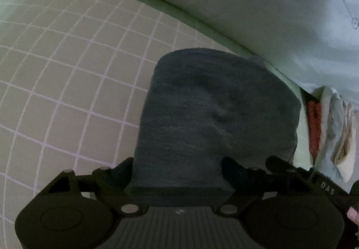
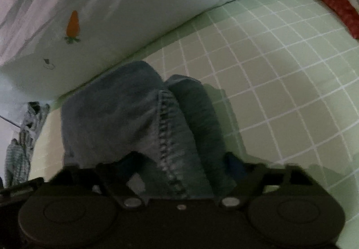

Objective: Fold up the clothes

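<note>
Folded dark blue jeans (image 1: 213,103) lie on a green checked bedsheet (image 1: 67,69). In the left wrist view the fold's near end fills the gap of my left gripper (image 1: 177,166), and both fingers press against its sides. In the right wrist view the jeans (image 2: 112,114) show as a bunched roll with a pale stitched seam. My right gripper (image 2: 184,159) is clamped on that bunch, the denim filling the space between its fingers. The fingertips of both grippers are partly hidden by cloth.
A white duvet with a carrot print (image 1: 246,13) (image 2: 112,2) runs along the far side of the sheet (image 2: 280,80). A pile of pale and red clothes (image 1: 332,132) lies beside the jeans. A red cloth (image 2: 332,2) and a checked garment (image 2: 20,154) lie at the edges.
</note>
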Demonstrator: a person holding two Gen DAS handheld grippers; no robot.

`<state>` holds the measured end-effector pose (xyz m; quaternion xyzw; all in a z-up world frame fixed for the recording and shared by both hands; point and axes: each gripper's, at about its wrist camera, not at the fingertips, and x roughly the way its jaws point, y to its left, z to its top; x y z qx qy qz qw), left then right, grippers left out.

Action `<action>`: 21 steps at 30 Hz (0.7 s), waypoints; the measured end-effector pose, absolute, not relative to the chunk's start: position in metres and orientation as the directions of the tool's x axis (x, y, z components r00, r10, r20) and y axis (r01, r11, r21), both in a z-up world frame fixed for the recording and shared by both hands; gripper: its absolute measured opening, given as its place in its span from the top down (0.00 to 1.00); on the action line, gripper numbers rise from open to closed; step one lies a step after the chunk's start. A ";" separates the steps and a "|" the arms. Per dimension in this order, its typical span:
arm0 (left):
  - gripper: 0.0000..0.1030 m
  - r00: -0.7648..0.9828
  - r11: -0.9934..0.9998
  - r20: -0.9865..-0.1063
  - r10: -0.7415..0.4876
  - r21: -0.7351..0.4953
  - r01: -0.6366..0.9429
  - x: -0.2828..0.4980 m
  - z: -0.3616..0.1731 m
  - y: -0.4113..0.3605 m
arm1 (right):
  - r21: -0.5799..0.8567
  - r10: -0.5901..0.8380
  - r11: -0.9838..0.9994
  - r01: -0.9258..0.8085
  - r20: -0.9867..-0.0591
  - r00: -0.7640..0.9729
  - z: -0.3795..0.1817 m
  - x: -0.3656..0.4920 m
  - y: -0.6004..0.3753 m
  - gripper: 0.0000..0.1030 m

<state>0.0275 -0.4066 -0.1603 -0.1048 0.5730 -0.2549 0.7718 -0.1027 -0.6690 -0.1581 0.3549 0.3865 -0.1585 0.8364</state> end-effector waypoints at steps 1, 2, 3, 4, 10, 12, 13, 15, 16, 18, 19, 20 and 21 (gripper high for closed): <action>0.29 0.225 0.850 -0.828 -0.513 -0.455 0.265 0.025 -0.157 -0.406 | 0.482 0.009 0.694 0.535 -0.749 0.663 -0.155 -0.106 -0.667 0.64; 0.37 0.237 0.852 -0.825 -0.513 -0.456 0.257 0.022 -0.155 -0.405 | 0.474 -0.002 0.704 0.529 -0.744 0.669 -0.150 -0.111 -0.664 0.69; 0.44 0.247 0.851 -0.821 -0.514 -0.453 0.265 0.018 -0.150 -0.406 | 0.467 -0.012 0.712 0.524 -0.738 0.675 -0.144 -0.115 -0.660 0.74; 0.47 0.256 0.849 -0.817 -0.517 -0.449 0.279 0.013 -0.144 -0.407 | 0.469 -0.018 0.712 0.523 -0.732 0.681 -0.139 -0.120 -0.658 0.76; 0.60 0.242 0.816 -0.800 -0.550 -0.452 0.360 -0.020 -0.119 -0.435 | 0.487 -0.085 0.674 0.555 -0.695 0.714 -0.110 -0.169 -0.656 0.78; 0.61 0.227 0.796 -0.787 -0.573 -0.469 0.382 -0.033 -0.109 -0.451 | 0.501 -0.111 0.652 0.569 -0.680 0.725 -0.102 -0.193 -0.669 0.78; 0.61 0.221 0.784 -0.780 -0.585 -0.476 0.398 -0.039 -0.104 -0.462 | 0.499 -0.129 0.649 0.575 -0.673 0.729 -0.097 -0.204 -0.677 0.78; 0.61 0.216 0.759 -0.763 -0.609 -0.482 0.438 -0.053 -0.092 -0.489 | 0.495 -0.164 0.642 0.586 -0.657 0.736 -0.087 -0.226 -0.694 0.78; 0.61 0.214 0.746 -0.752 -0.623 -0.489 0.453 -0.061 -0.087 -0.503 | 0.500 -0.185 0.632 0.592 -0.645 0.741 -0.081 -0.239 -0.707 0.79; 0.61 0.211 0.719 -0.729 -0.651 -0.505 0.477 -0.076 -0.075 -0.534 | 0.509 -0.225 0.613 0.604 -0.620 0.751 -0.069 -0.266 -0.732 0.78; 0.61 0.213 0.707 -0.716 -0.665 -0.511 0.489 -0.085 -0.068 -0.551 | 0.509 -0.243 0.612 0.605 -0.607 0.756 -0.062 -0.277 -0.747 0.78; 0.61 0.217 0.696 -0.703 -0.677 -0.516 0.499 -0.091 -0.063 -0.569 | 0.509 -0.260 0.611 0.606 -0.594 0.761 -0.055 -0.289 -0.762 0.78; 0.61 0.220 0.685 -0.691 -0.689 -0.521 0.509 -0.096 -0.057 -0.588 | 0.506 -0.278 0.614 0.606 -0.580 0.766 -0.046 -0.301 -0.779 0.78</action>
